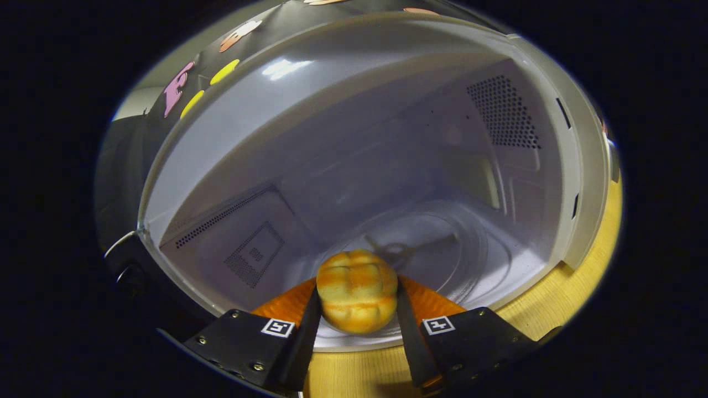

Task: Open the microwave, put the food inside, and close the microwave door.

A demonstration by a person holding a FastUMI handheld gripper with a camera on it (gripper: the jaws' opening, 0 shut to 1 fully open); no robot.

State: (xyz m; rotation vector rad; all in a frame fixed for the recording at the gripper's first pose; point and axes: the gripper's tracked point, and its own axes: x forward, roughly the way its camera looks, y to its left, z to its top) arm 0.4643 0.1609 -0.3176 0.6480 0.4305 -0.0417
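Note:
A round golden bread roll [357,291] sits pinched between my two fingers, so my gripper [357,301] is shut on it. Just ahead lies the open white microwave [575,166], its cavity facing me. The clear glass turntable [442,249] lies on the cavity floor right beyond the roll, which hangs over the turntable's near rim. The microwave door is out of sight.
The microwave stands on a light wooden tabletop [575,298] that shows below and to the right of its front frame. Perforated vents mark the cavity's left wall [243,254] and right wall [503,113].

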